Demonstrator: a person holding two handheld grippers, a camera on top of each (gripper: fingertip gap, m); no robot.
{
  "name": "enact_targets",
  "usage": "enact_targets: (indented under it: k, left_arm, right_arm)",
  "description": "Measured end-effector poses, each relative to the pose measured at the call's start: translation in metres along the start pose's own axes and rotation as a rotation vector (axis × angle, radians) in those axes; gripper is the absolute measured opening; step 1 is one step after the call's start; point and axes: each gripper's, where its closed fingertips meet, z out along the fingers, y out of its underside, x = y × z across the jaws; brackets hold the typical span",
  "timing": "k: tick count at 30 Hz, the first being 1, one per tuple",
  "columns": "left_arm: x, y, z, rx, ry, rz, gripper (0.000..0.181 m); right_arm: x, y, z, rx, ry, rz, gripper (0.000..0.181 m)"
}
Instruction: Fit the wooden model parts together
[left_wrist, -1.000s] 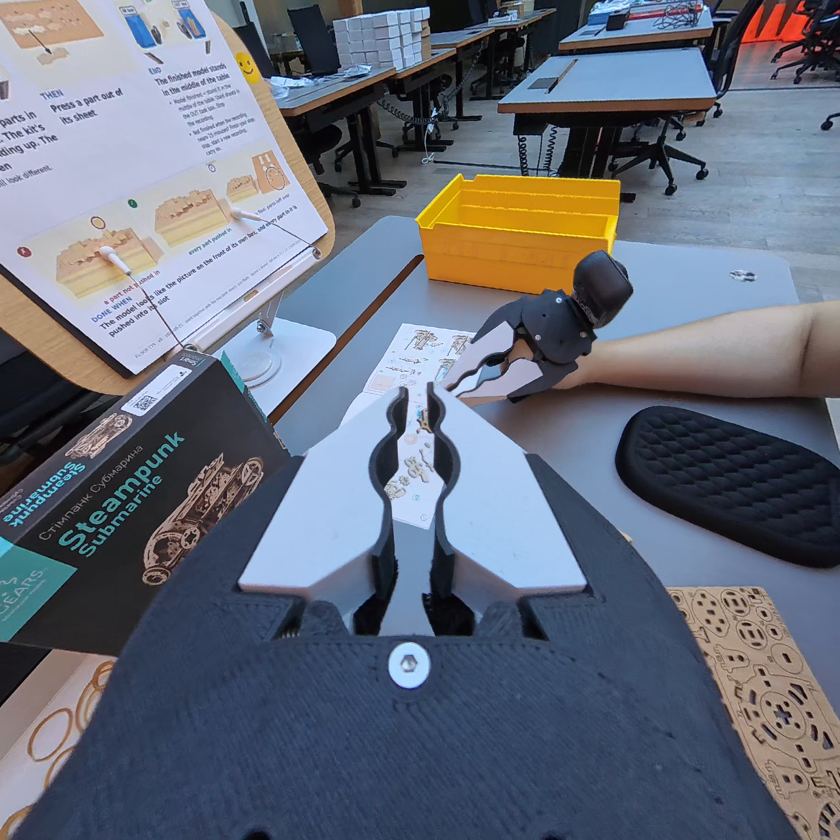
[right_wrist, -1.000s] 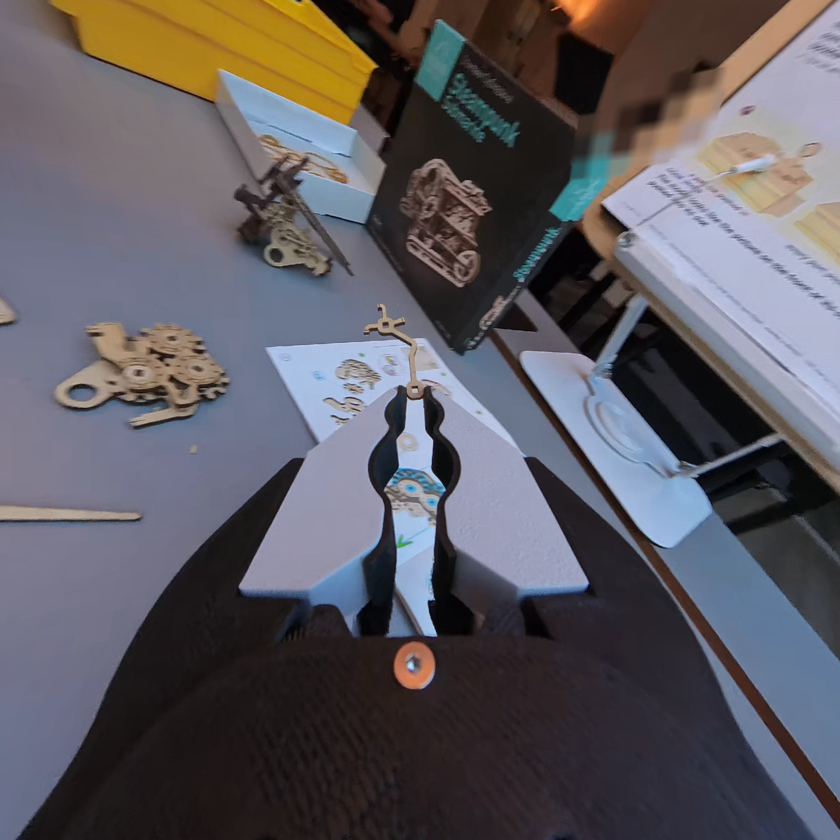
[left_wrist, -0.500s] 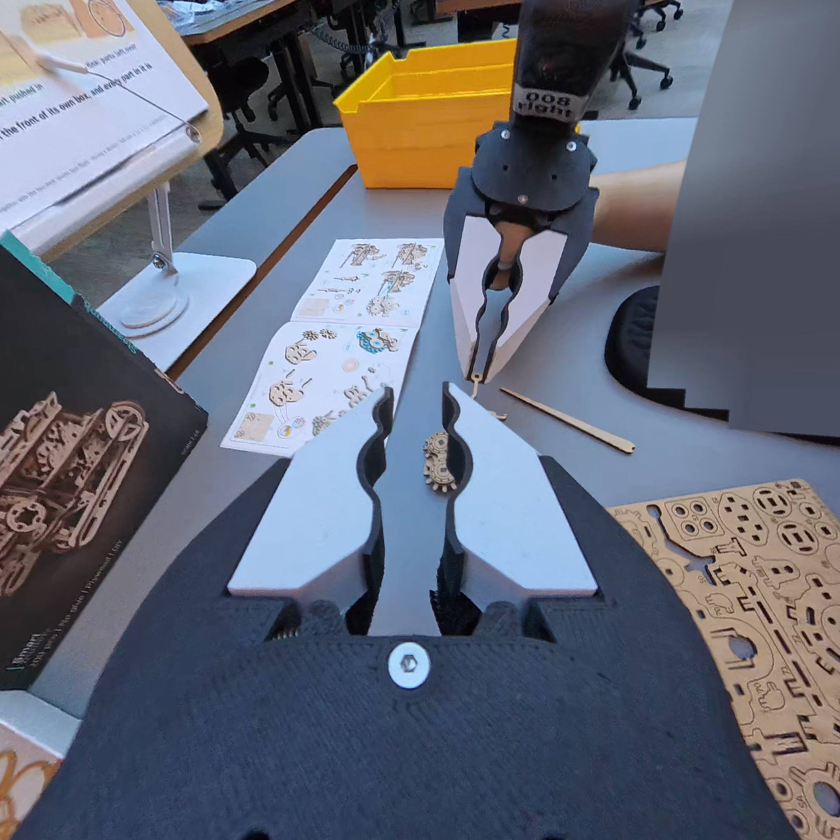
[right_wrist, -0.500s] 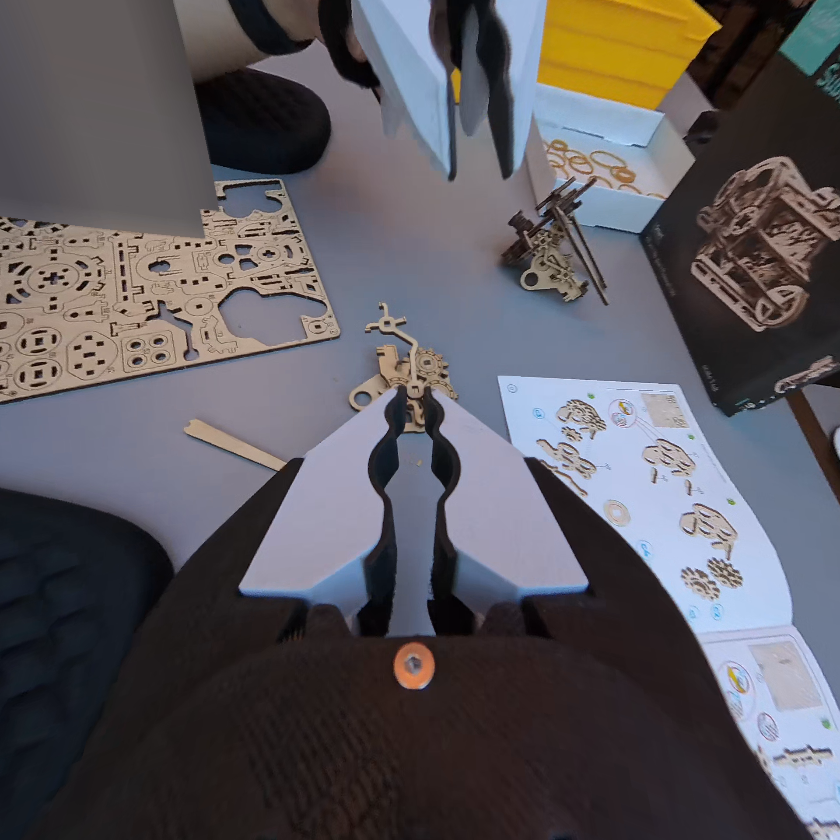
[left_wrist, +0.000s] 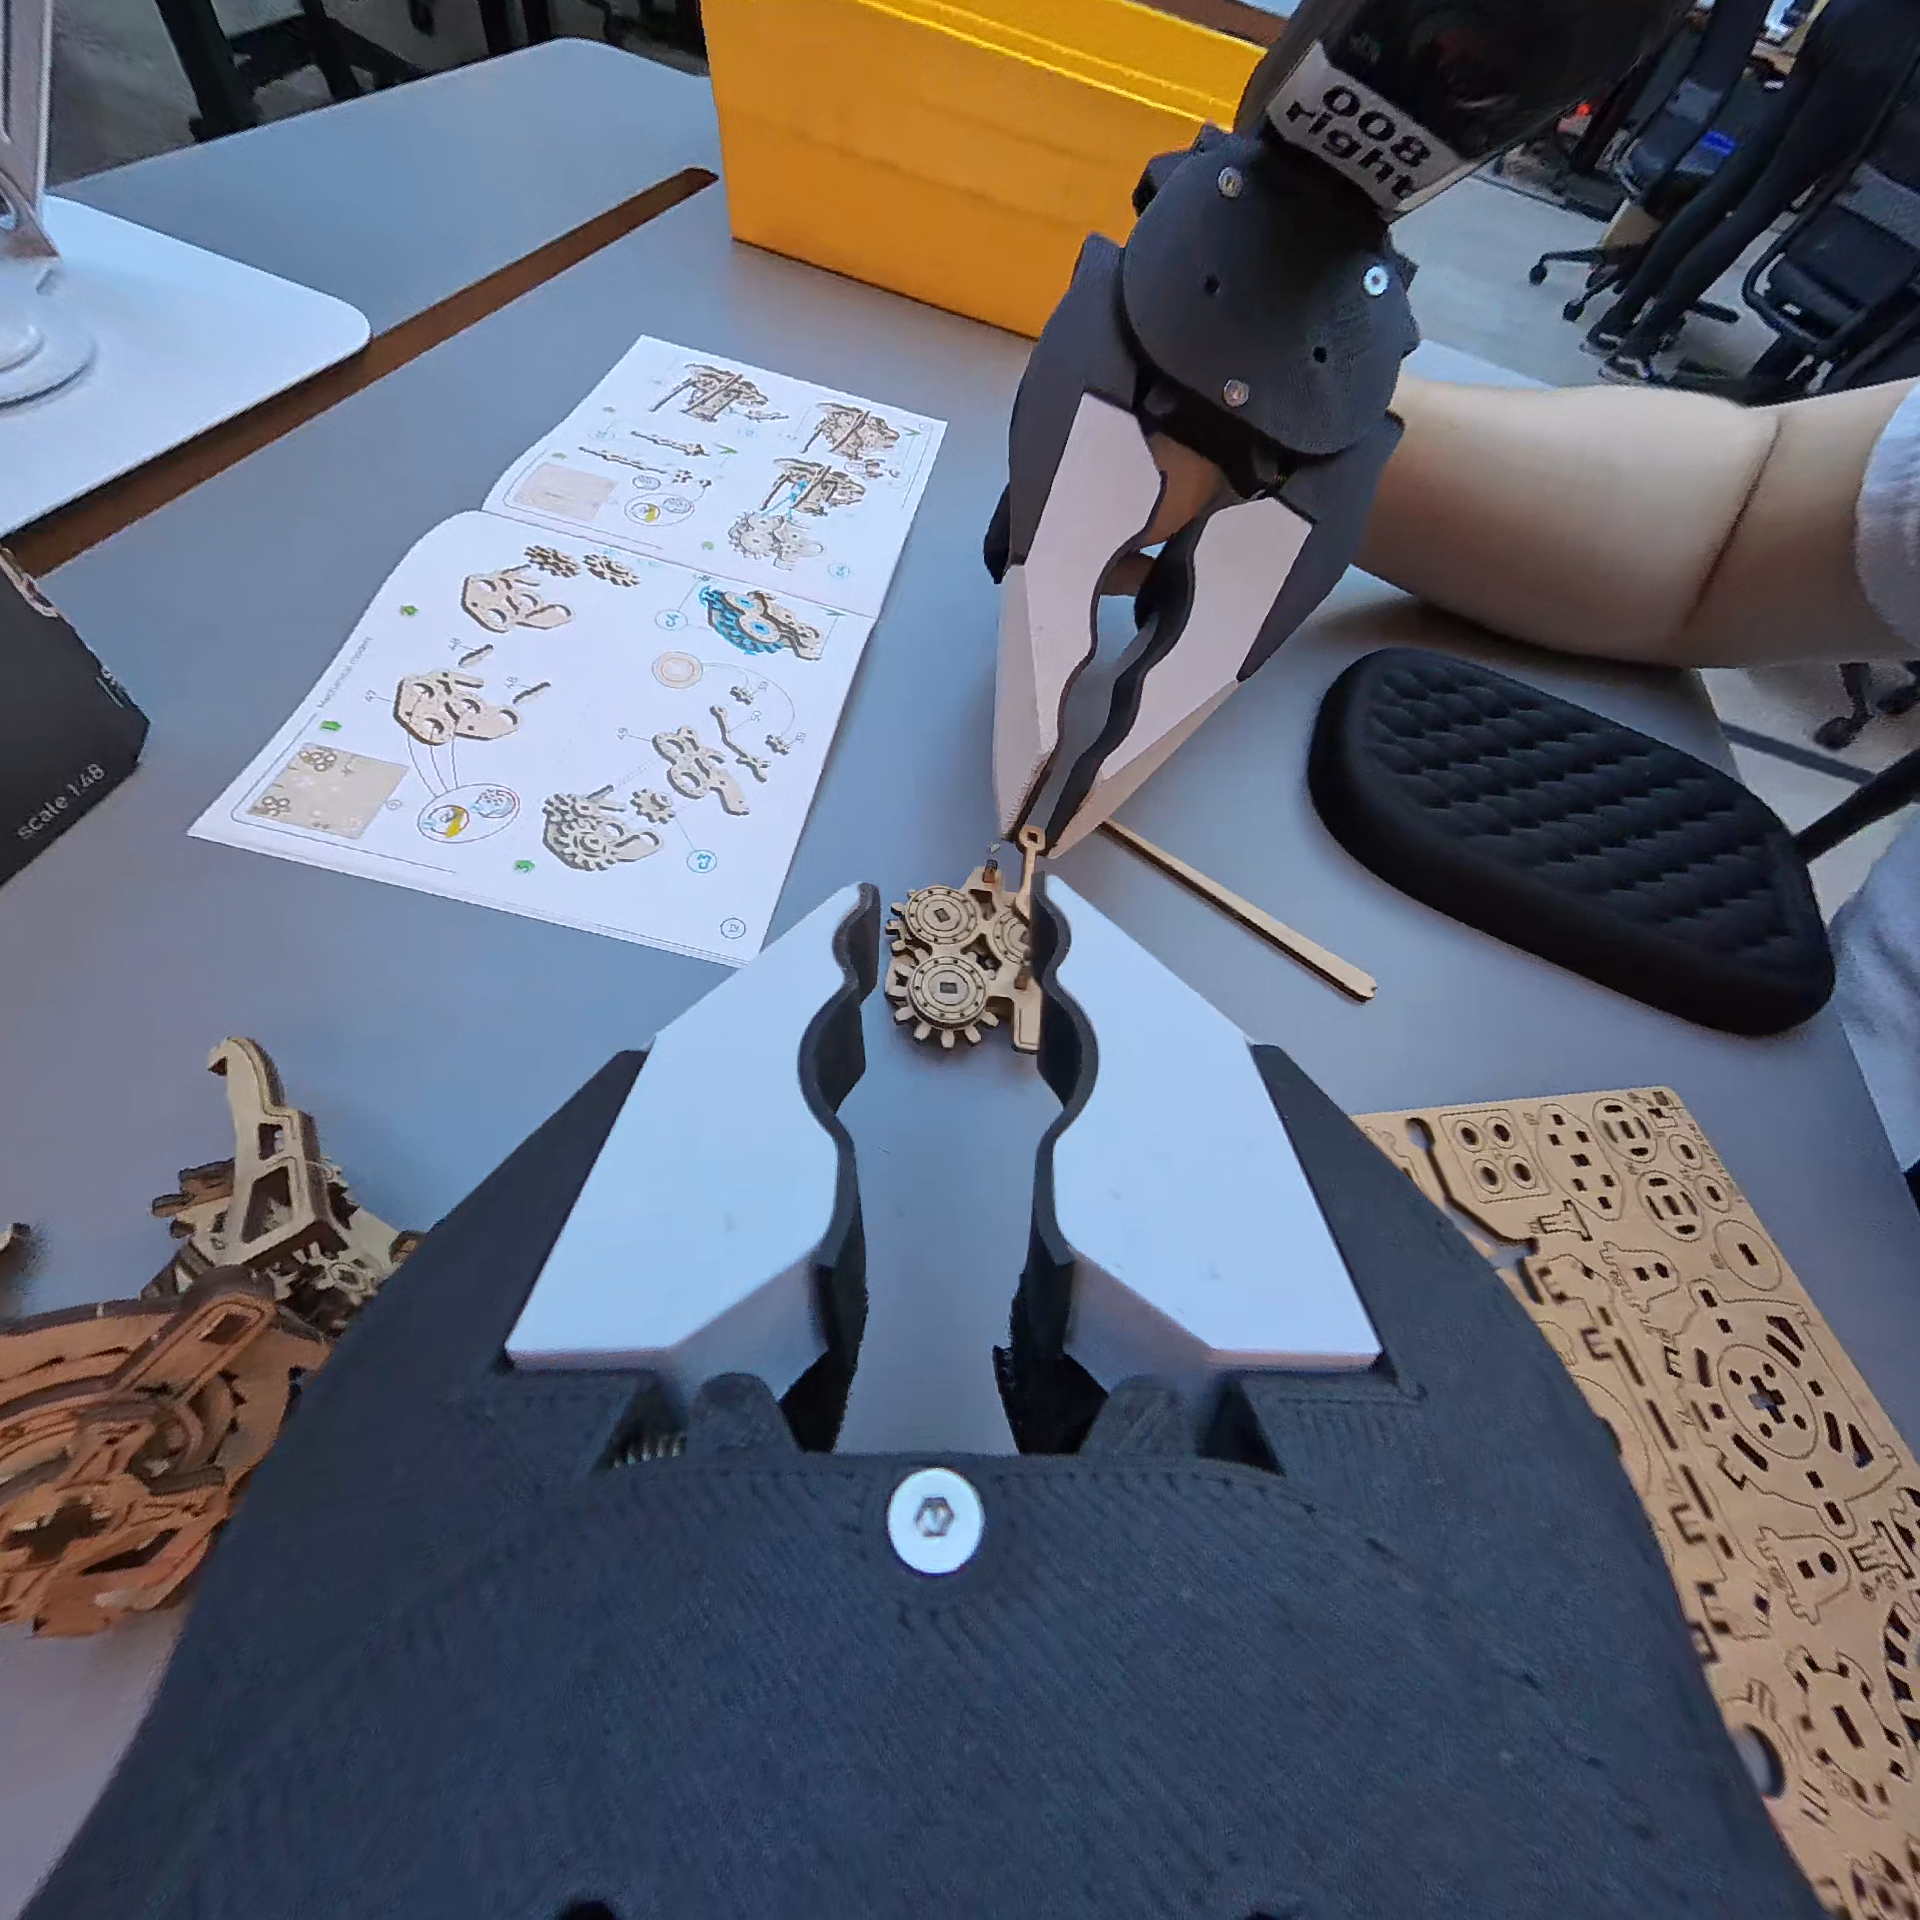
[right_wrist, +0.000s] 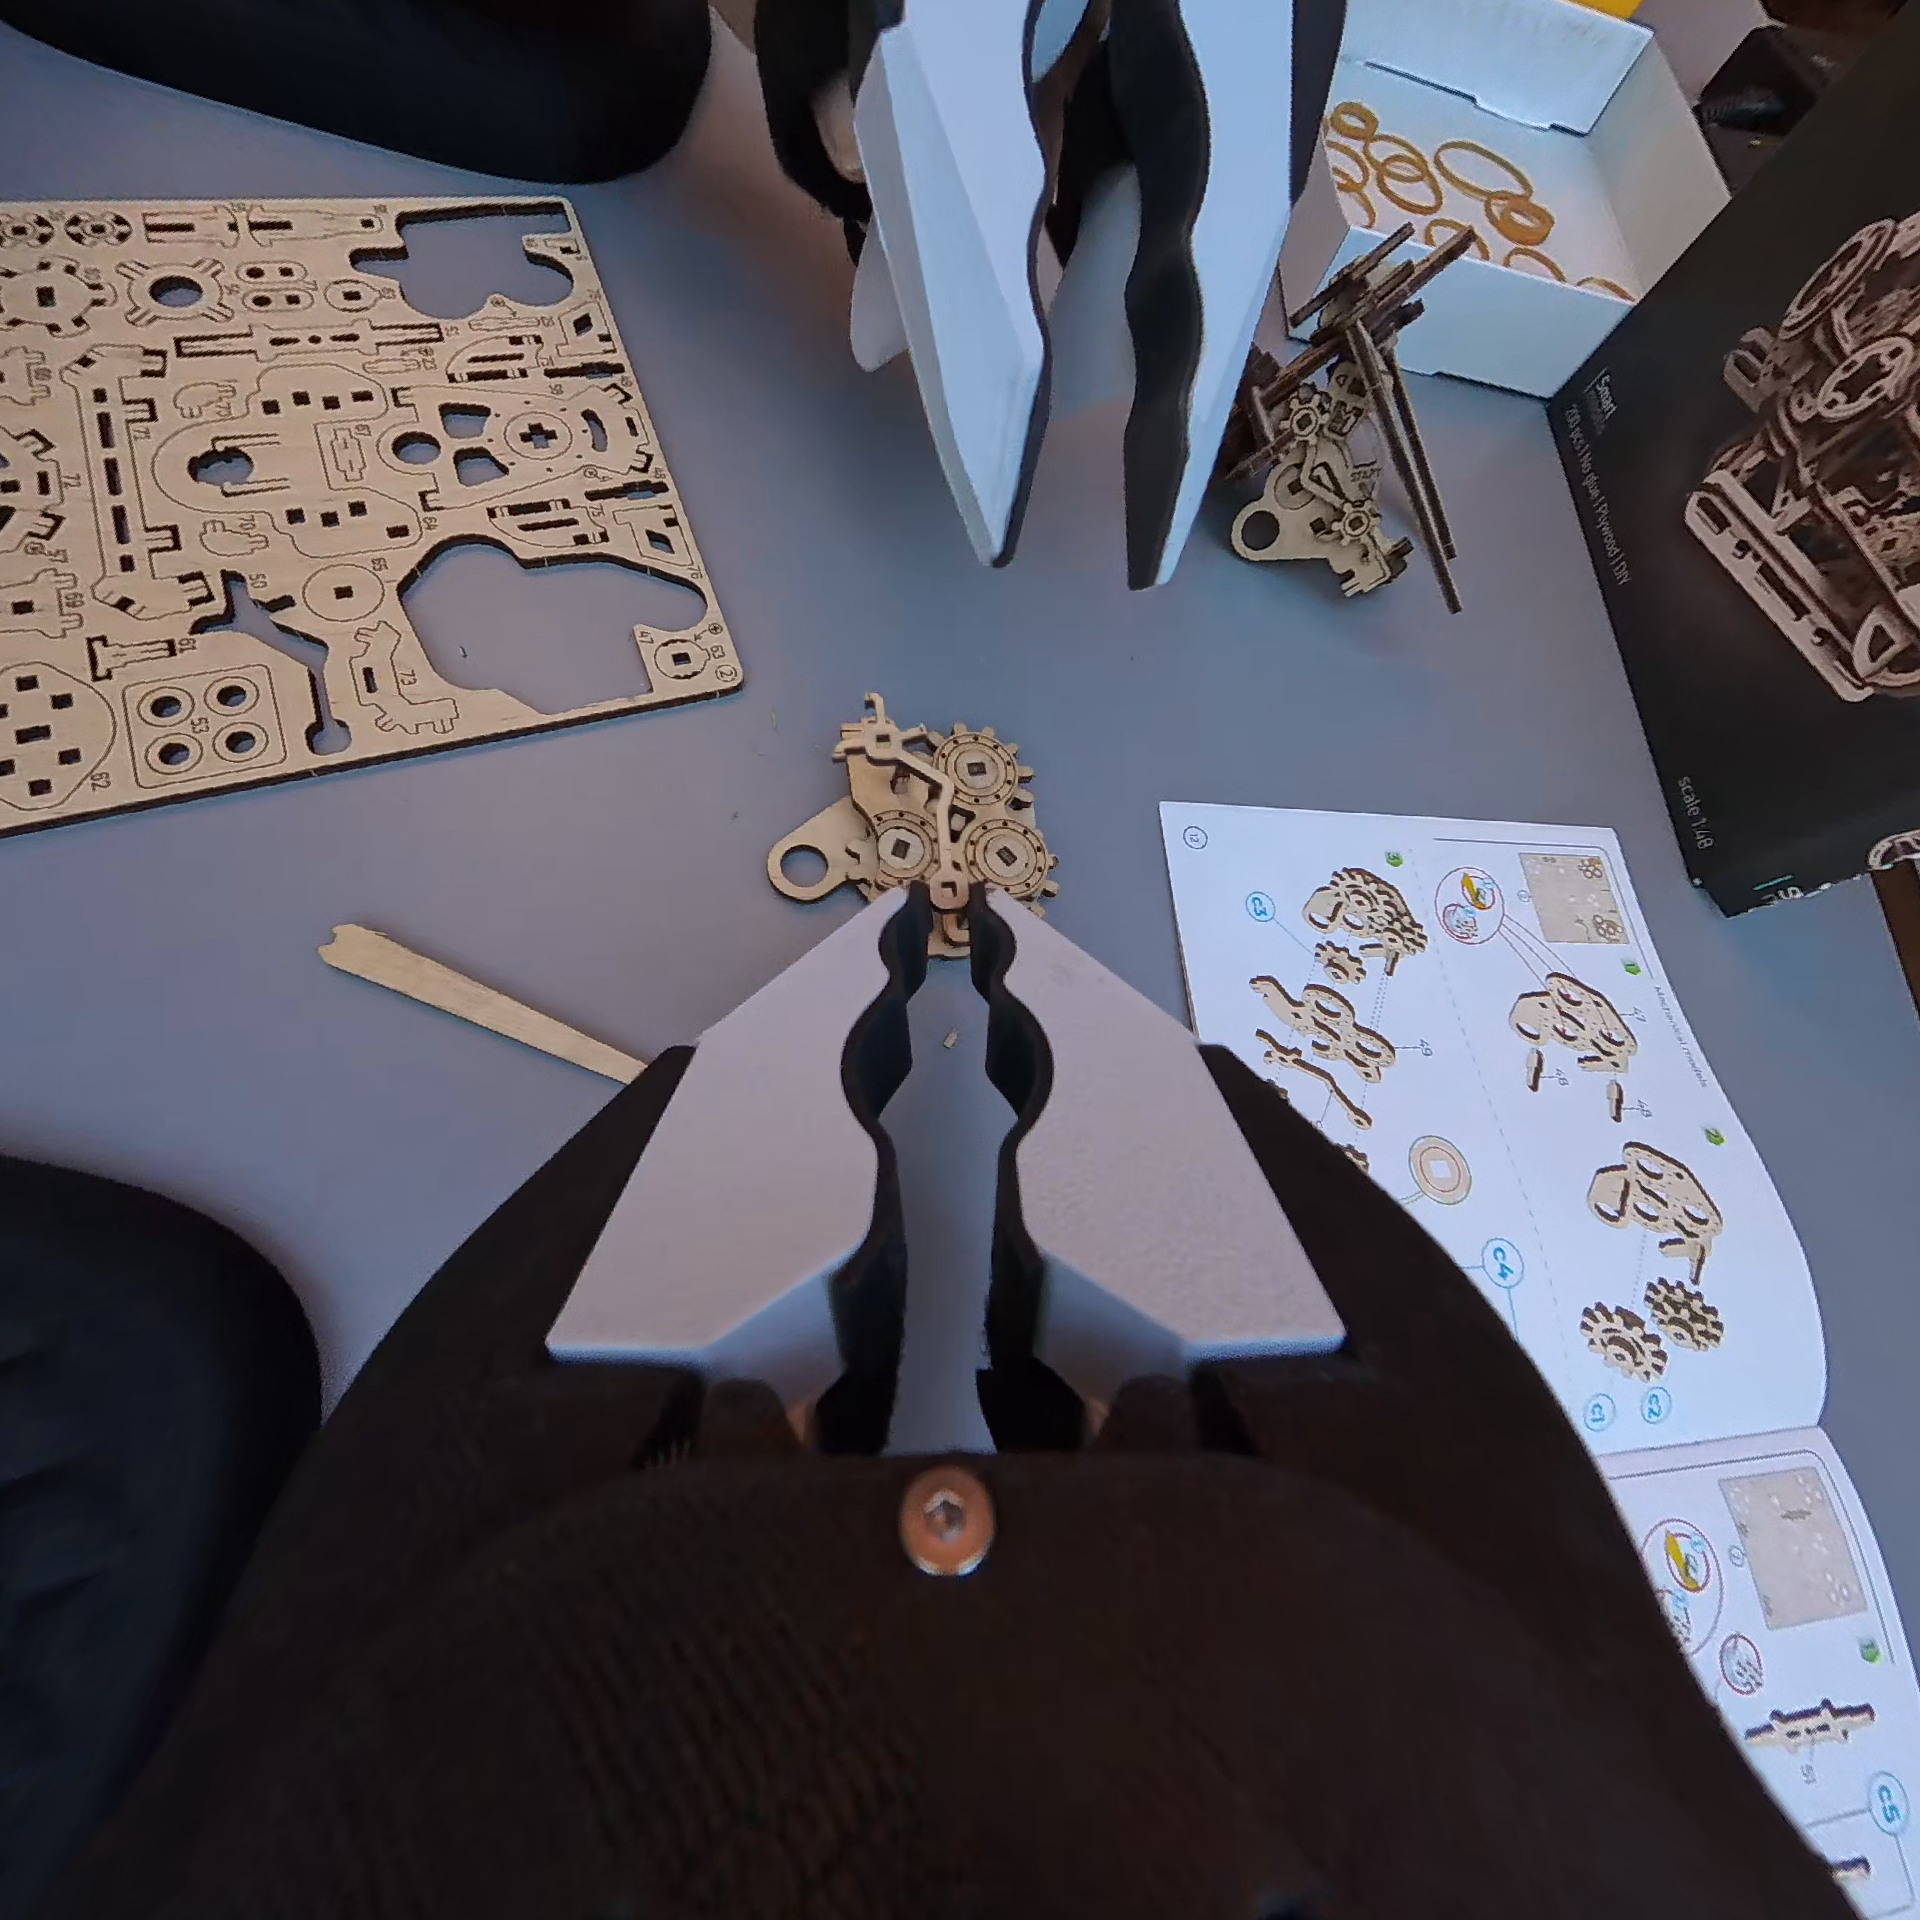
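Change: right gripper (right_wrist: 943, 902) has lowered the thin crank part (right_wrist: 920, 800) onto the gear assembly (right_wrist: 935, 831).
Right fingers: pinching the crank's end.
Left gripper (left_wrist: 945, 935): fingers spread, straddling the assembly.
Assembly: three gears, flat on the table (right_wrist: 727, 935).

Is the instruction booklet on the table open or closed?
Open: the instruction booklet lies flat with printed assembly diagrams facing up, beside the gear assembly.

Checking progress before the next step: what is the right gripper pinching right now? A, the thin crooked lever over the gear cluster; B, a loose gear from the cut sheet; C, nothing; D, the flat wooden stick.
A: the right gripper pinches the thin lever's near end over the gear cluster.
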Motion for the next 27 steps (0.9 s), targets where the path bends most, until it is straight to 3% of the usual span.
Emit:
enact_targets:
  k: [8, 27]
  left_arm:
    - [-0.002, 0.014, 0.019, -0.033, -0.004, -0.006, 0.028]
    - [-0.006, 0.030, 0.029, -0.127, -0.050, 0.039, 0.040]
  right_arm:
    - [0.003, 0.005, 0.003, -0.014, 0.007, -0.006, 0.006]
    - [0.002, 0.008, 0.007, -0.024, 0.000, -0.007, 0.006]
